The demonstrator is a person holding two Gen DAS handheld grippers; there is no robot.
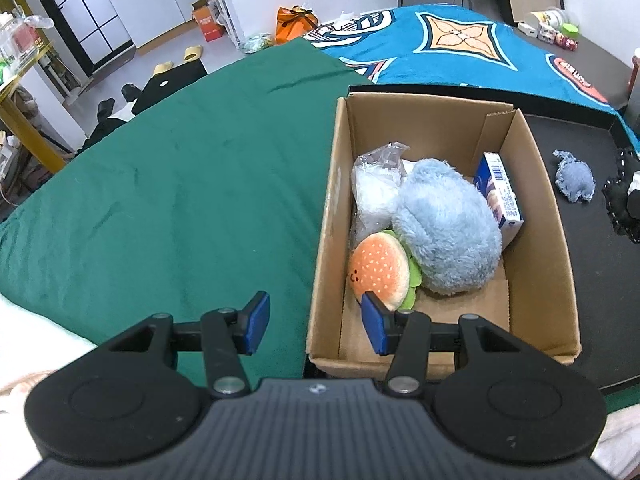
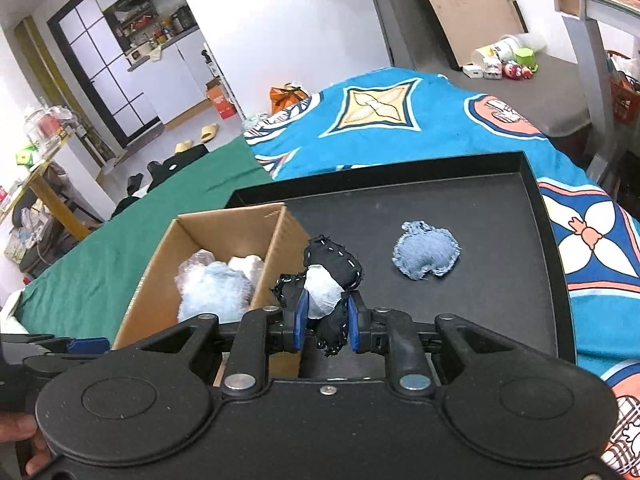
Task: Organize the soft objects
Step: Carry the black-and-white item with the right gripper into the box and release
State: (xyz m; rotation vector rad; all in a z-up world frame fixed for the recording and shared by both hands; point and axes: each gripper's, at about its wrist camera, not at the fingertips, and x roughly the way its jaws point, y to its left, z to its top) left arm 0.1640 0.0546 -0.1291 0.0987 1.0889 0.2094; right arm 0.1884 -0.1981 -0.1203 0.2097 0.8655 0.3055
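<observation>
A cardboard box [image 1: 556, 248] stands at the left end of a black tray [image 2: 480, 200]. Inside it lie a fluffy light-blue plush [image 1: 444, 236], a burger plush [image 1: 380, 272], a clear plastic bag [image 1: 374, 188] and a small blue carton [image 1: 500, 196]. My left gripper [image 1: 316, 322] hovers open over the box's near left wall, nothing between its blue pads. My right gripper [image 2: 325, 322] is shut on a black-and-white fabric toy [image 2: 330, 280], lifted above the tray beside the box [image 2: 160, 264]. A denim soft toy [image 2: 426, 256] lies on the tray to the right.
The tray rests on a bed with a green sheet [image 1: 180, 184] and a blue patterned blanket [image 2: 400, 136]. The bed's far edge drops to a floor with slippers [image 1: 192, 54] and an orange bag [image 1: 296, 22]. A hand [image 2: 24, 440] shows at lower left.
</observation>
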